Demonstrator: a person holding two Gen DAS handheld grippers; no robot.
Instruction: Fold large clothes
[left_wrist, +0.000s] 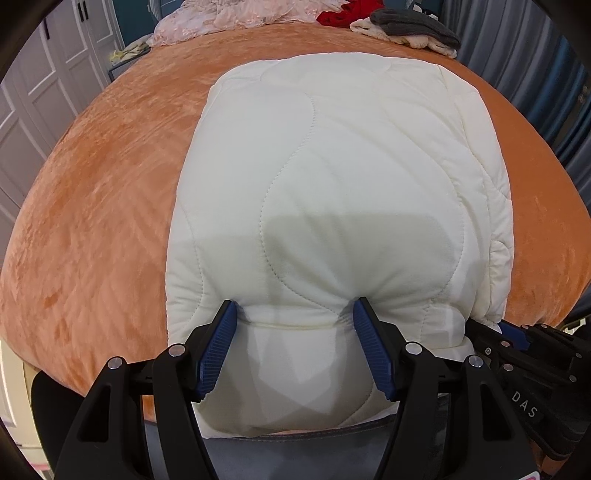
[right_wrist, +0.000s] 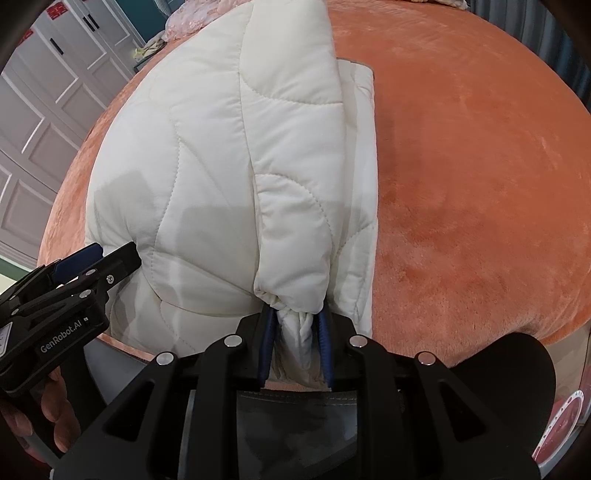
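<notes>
A cream quilted jacket (left_wrist: 332, 177) lies lengthwise on the orange bed (left_wrist: 110, 184), sleeves folded in. My left gripper (left_wrist: 293, 308) is open, its blue pads on either side of the jacket's near hem, pressing into the padding. In the right wrist view my right gripper (right_wrist: 297, 317) is shut on a bunched cuff or hem corner (right_wrist: 299, 328) of the jacket (right_wrist: 207, 155) at its near right edge. The left gripper (right_wrist: 92, 258) shows at the left of that view, against the jacket's near left corner.
A pink lacy cloth (left_wrist: 229, 18), a red garment (left_wrist: 343, 13) and grey and cream items (left_wrist: 413, 26) lie at the bed's far end. White wardrobe doors (left_wrist: 44, 74) stand at the left, blue curtains (left_wrist: 535, 55) at the right. The bed's near edge is just below the grippers.
</notes>
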